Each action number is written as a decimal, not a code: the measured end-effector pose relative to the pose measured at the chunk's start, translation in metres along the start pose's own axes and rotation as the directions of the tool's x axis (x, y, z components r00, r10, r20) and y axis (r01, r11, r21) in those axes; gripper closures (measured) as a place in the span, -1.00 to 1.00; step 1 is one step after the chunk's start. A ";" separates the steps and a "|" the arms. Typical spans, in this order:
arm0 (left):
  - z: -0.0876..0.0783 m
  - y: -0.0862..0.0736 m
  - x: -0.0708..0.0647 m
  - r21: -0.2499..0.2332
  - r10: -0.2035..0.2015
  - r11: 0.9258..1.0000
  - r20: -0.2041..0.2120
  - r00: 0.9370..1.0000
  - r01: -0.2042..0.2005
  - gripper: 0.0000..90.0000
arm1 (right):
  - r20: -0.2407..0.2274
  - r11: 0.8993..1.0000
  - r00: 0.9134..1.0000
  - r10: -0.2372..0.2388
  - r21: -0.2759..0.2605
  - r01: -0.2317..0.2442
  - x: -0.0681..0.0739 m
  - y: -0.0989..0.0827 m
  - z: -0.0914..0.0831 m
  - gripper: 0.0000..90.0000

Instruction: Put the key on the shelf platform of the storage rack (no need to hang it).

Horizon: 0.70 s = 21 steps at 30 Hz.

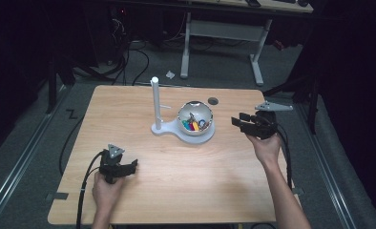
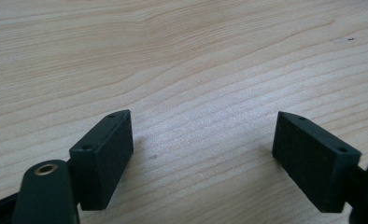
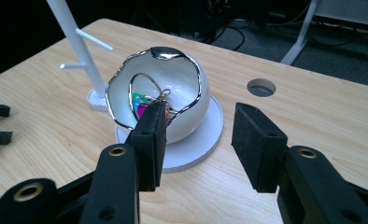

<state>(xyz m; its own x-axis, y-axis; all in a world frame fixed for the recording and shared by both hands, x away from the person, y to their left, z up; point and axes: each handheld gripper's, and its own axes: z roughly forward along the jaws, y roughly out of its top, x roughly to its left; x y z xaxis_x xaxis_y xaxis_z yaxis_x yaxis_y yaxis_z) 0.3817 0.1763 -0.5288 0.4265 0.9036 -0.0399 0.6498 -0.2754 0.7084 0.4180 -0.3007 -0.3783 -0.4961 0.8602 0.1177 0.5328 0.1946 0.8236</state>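
A shiny round bowl [image 1: 195,118] with a wavy silver rim sits on a white round base [image 1: 195,136] at the table's middle; inside lie metal rings and several coloured tags [image 3: 142,102]. A white post with pegs [image 1: 155,100] rises from the same stand, left of the bowl. My right gripper [image 1: 237,122] hovers to the right of the bowl, pointing at it, jaws open and empty; in the right gripper view the bowl [image 3: 173,93] lies just beyond the right gripper [image 3: 198,135]. My left gripper [image 1: 133,165] rests low at the front left, open over bare wood, as the left gripper view of it [image 2: 201,140] confirms.
The wooden table [image 1: 129,119] has a round cable hole [image 1: 213,100] behind the bowl. Cables trail from both grippers off the table's front and right edges. A desk frame and floor cables stand beyond the far edge.
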 end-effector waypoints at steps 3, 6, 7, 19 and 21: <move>0.000 0.000 0.000 0.000 0.000 1.000 0.000 1.000 0.000 -0.54 | 0.008 1.000 1.000 0.000 0.014 0.000 0.000 -0.007 -0.005 0.23; 0.000 0.000 0.000 0.001 0.000 1.000 0.001 1.000 0.000 -0.54 | 0.019 1.000 1.000 -0.014 0.017 0.014 0.002 -0.010 -0.010 0.22; 0.000 0.000 0.000 0.001 0.000 1.000 0.001 1.000 0.000 -0.54 | 0.022 1.000 1.000 -0.020 0.015 0.020 0.003 -0.010 -0.012 0.22; 0.000 0.000 0.000 0.000 0.000 1.000 0.000 1.000 0.000 -0.54 | 0.002 1.000 1.000 -0.004 0.016 0.004 0.018 -0.028 -0.026 0.18; 0.000 0.000 0.000 0.000 0.000 1.000 0.000 1.000 0.000 -0.54 | 0.014 1.000 1.000 0.002 0.014 -0.002 0.018 -0.036 -0.027 0.18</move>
<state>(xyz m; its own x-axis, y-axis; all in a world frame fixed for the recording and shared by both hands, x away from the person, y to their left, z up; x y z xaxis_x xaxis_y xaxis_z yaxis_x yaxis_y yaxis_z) 0.3817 0.1763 -0.5288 0.4265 0.9036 -0.0400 0.6500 -0.2755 0.7082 0.3712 -0.3048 -0.3907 -0.4854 0.8672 0.1111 0.5430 0.1994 0.8157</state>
